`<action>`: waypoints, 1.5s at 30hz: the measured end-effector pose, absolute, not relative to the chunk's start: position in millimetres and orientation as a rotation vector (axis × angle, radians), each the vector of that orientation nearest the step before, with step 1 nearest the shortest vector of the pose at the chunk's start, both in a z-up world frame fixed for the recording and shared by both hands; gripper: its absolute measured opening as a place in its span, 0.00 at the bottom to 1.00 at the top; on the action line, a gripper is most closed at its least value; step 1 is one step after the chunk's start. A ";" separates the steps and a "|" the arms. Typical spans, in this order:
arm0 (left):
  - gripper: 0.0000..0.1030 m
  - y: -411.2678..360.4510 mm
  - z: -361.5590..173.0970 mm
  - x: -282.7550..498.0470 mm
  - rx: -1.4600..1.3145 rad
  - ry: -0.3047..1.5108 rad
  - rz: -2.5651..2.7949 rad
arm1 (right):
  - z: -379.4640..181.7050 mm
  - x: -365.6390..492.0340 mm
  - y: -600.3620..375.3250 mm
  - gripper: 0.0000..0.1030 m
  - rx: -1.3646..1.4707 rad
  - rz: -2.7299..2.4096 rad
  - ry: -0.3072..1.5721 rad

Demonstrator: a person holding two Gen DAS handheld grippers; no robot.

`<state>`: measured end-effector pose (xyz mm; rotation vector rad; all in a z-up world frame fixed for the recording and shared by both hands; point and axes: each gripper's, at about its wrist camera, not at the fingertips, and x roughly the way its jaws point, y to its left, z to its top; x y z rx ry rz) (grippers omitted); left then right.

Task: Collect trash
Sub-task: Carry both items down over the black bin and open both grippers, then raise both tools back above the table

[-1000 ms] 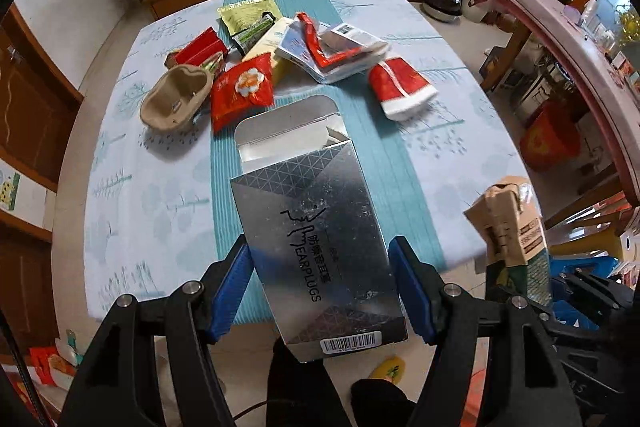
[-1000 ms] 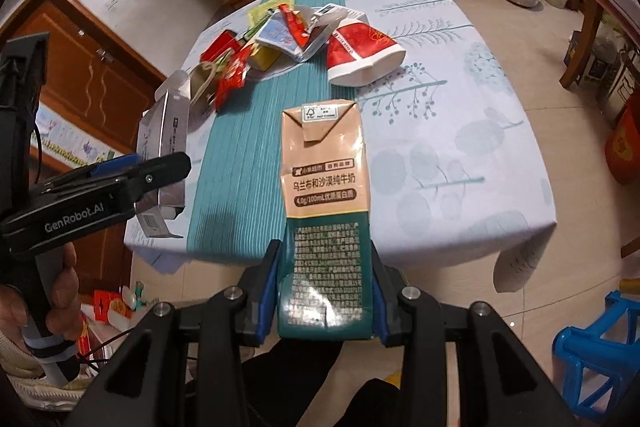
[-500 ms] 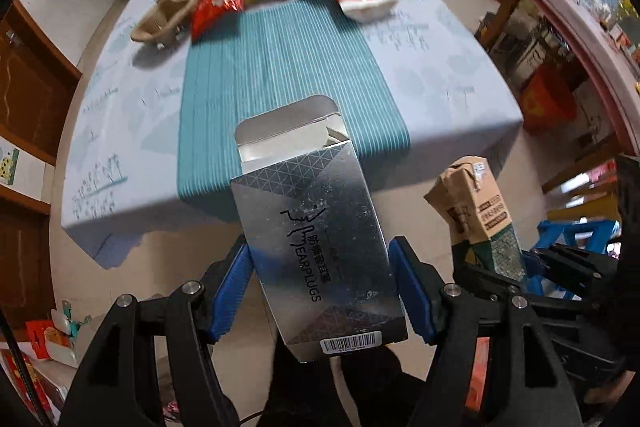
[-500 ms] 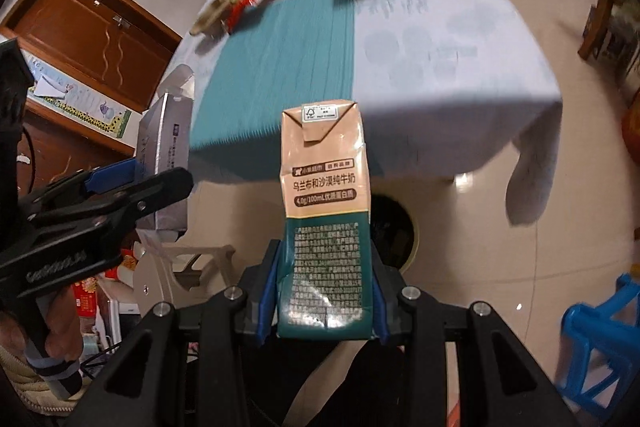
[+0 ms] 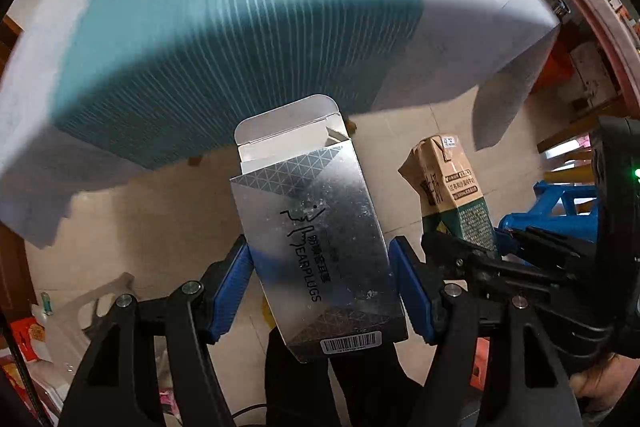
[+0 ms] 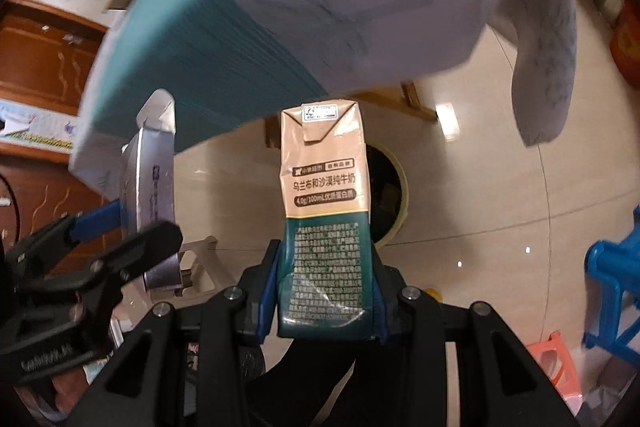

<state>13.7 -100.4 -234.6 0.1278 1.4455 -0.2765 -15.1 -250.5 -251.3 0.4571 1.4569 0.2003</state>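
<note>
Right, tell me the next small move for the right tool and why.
Probably carry the carton a little further forward until it hangs over the bin, then let go. The right tool has it clamped by its green base, and the bin's dark mouth shows on the floor just behind the carton, under the table edge, so the drop looks close but not yet lined up.

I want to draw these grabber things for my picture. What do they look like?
Both are black plastic, with angled arms joined by round silver bolts. The left gripper and the right gripper each have blue pads lining the inside of the jaws. In the right wrist view, grey lettering runs along the left one's side, too blurred to read. A thin black cable trails below.
</note>
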 end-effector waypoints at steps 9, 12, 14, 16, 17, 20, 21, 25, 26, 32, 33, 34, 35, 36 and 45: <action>0.65 -88.2 -358.8 29.2 0.090 1.543 -0.243 | -365.4 -7.1 -236.8 0.37 0.459 0.167 1.557; 0.66 -79.4 -391.3 39.4 0.072 1.560 -0.221 | -401.9 3.3 -232.8 0.37 0.477 0.149 1.580; 0.66 -74.4 -403.5 44.2 0.079 1.556 -0.212 | -419.0 9.9 -230.1 0.37 0.487 0.149 1.582; 0.67 -67.9 -412.6 47.9 0.083 1.551 -0.202 | -433.5 16.6 -224.9 0.37 0.502 0.157 1.587; 0.68 -64.5 -416.7 50.2 0.082 1.548 -0.194 | -439.7 19.4 -221.6 0.38 0.515 0.161 1.589; 0.73 -59.8 -429.1 54.8 0.076 1.559 -0.177 | -456.3 28.4 -217.2 0.38 0.560 0.167 1.595; 0.74 -57.6 -430.8 57.3 0.070 1.558 -0.171 | -459.2 30.5 -215.5 0.38 0.571 0.166 1.598; 0.86 -41.0 -431.9 59.5 0.019 1.538 -0.159 | -471.1 38.1 -213.1 0.58 0.612 0.163 1.593; 0.87 -37.5 -431.3 58.7 0.011 1.536 -0.159 | -471.3 39.1 -213.2 0.61 0.620 0.165 1.588; 0.87 -28.9 -426.2 47.3 0.029 1.551 -0.154 | -461.1 41.0 -210.6 0.62 0.610 0.166 1.563; 0.87 -27.9 -423.1 43.9 0.029 1.550 -0.154 | -459.1 40.9 -210.8 0.62 0.605 0.165 1.561; 0.87 -25.7 -416.2 40.6 0.023 1.549 -0.158 | -454.1 39.8 -211.1 0.62 0.600 0.163 1.557; 0.87 -22.0 -412.1 38.4 0.015 1.546 -0.163 | -449.9 38.0 -211.4 0.62 0.598 0.162 1.554; 0.87 -19.9 -405.3 36.1 0.009 1.543 -0.166 | -441.7 35.9 -211.9 0.62 0.591 0.158 1.545; 0.87 -20.0 -292.2 6.1 -0.001 1.469 -0.243 | -350.4 15.0 -217.3 0.62 0.557 0.178 1.462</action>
